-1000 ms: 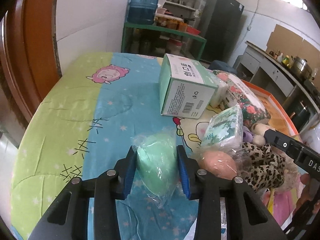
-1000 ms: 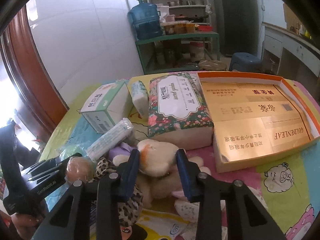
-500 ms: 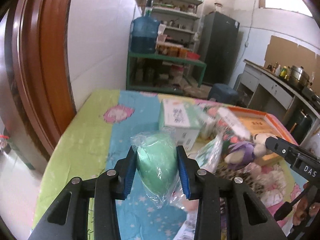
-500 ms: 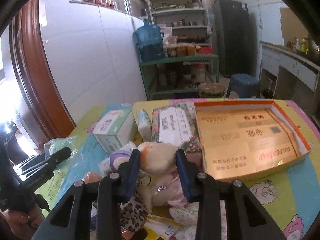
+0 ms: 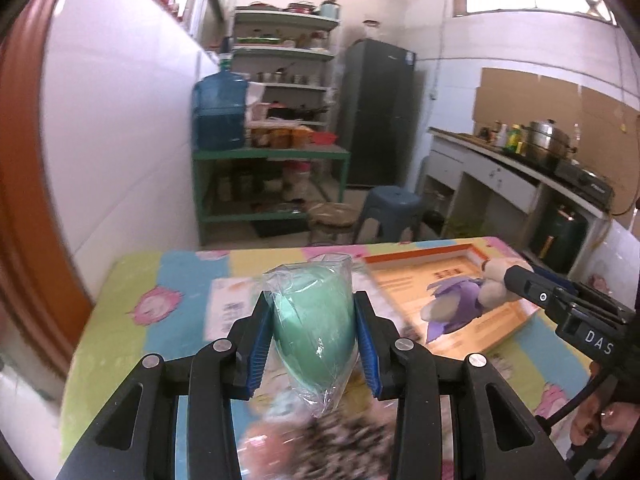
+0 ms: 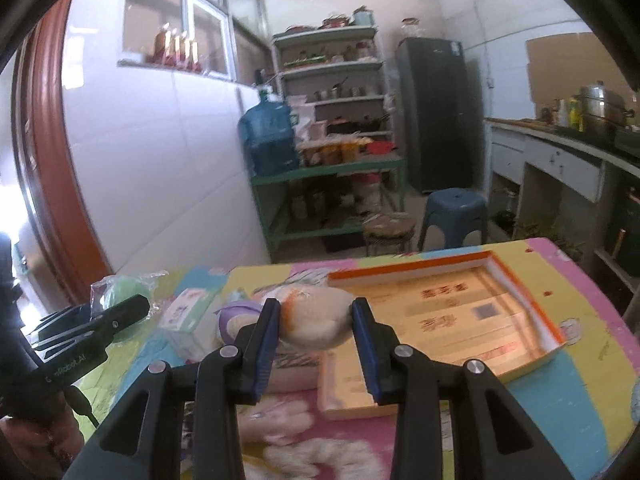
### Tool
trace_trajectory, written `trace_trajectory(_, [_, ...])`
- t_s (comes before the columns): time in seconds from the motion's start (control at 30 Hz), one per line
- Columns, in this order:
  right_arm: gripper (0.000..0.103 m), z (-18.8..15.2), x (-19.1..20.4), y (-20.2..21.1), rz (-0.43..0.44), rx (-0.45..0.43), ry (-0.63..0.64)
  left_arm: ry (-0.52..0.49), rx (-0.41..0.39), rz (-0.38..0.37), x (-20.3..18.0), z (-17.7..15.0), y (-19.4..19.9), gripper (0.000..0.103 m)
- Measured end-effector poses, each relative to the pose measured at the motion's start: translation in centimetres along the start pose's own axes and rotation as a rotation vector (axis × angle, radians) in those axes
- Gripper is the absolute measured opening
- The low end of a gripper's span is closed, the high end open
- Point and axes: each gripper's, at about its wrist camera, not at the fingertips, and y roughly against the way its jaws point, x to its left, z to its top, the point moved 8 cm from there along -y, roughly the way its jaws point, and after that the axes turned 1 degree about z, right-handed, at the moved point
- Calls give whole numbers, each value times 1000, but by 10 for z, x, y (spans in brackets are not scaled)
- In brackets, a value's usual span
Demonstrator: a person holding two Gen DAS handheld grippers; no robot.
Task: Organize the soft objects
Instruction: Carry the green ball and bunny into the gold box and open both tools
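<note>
My left gripper point(image 5: 314, 320) is shut on a green sponge in clear plastic wrap point(image 5: 314, 324) and holds it above the table; it also shows in the right wrist view point(image 6: 122, 294). My right gripper point(image 6: 316, 316) is shut on a cream and purple plush toy point(image 6: 316, 316) and holds it in the air; the toy shows in the left wrist view point(image 5: 456, 304) over the orange box. The open orange and gold box point(image 6: 460, 312) lies on the right of the table. A leopard-print soft item point(image 5: 344, 444) lies blurred below the left gripper.
A white and green carton point(image 6: 186, 312) lies on the cartoon-print tablecloth point(image 5: 120, 320). A pink and white fluffy item point(image 6: 312, 452) lies near the front. Behind the table stand a green shelf with a water jug point(image 5: 220, 116), a blue stool point(image 5: 390, 208) and a counter point(image 5: 520, 172).
Both grippers have risen well above the table with their loads. The left one has swung right toward the orange box; the plush toy now hangs over the box.
</note>
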Motion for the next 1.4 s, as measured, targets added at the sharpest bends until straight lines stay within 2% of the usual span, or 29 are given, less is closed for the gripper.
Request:
trace_trajectory(0.33, [37, 17, -82, 10, -98, -16, 2, -32, -15, -30, -89, 24, -27, 40])
trace_trajectory(0.57, [37, 20, -135, 4, -159, 2, 9, -35, 26, -32, -133, 28, -68, 40])
trace_trajectory(0.77, [37, 19, -177, -19, -210, 53, 7, -29, 62, -13, -154, 27, -104, 40])
trace_trajectory(0.93, [37, 13, -198, -38, -232, 84, 9, -42, 97, 11, -169, 21, -133, 40])
trace_trajectory(1.4, [37, -6, -219, -85, -203, 162, -8, -52, 224, 40, -182, -8, -204, 40])
